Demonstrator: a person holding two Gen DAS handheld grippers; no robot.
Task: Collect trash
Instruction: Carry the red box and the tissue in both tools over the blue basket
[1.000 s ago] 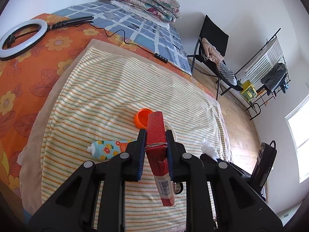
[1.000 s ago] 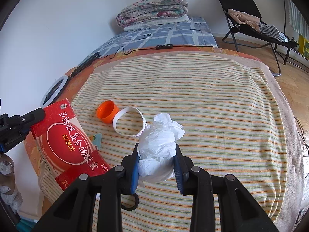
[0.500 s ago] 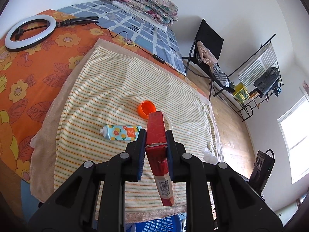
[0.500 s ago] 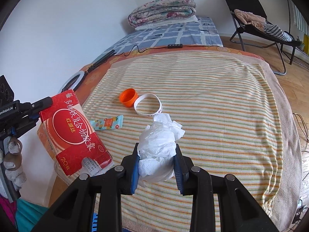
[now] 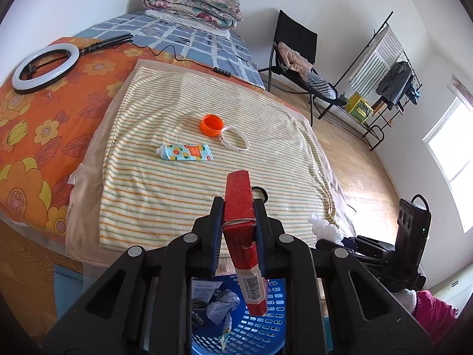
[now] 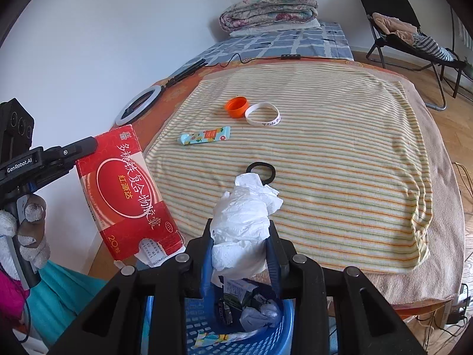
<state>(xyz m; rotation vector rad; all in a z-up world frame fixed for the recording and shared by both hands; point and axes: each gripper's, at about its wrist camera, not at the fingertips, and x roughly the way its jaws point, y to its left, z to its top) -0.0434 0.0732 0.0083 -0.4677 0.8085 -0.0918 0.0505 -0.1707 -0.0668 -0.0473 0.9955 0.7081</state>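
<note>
Bed (image 5: 41, 124) w/ orange flower cover fills most of both views; a striped towel (image 5: 183, 183) is spread over its near part, its edge just above the blue basket. Folded quilt (image 5: 192, 6) sits at the far end by the wall. Black folding chair (image 5: 295, 44) w/ clothes and a drying rack (image 5: 381, 68) stand on the wood floor beyond the bed. Ring light (image 5: 44, 68) lies on the orange cover, well apart from the towel.

Blue basket (image 6: 266, 334) sits on the floor below both grippers, at the foot of the bed; it has crumpled paper and small packs inside.

Left gripper (image 5: 238, 216) is clamped on the thin edge of a red box (image 5: 239, 207); box tilts, barcode end hanging down over the basket. In the right wrist view the box (image 6: 130, 189) shows its broad red face w/ white characters, and a gloved hand (image 6: 26, 230) grips the handle at the left edge.

Right gripper (image 6: 239, 251) is closed on a white tissue wad (image 6: 242, 222), jaws pinching its lower half, top bulging out above; wad is over the basket.

On the towel: a small tube (image 5: 184, 152) lying flat, orange cap (image 5: 211, 124) touching a white wristband (image 5: 235, 142), and a black hair tie (image 6: 261, 170) nearer the grippers
</note>
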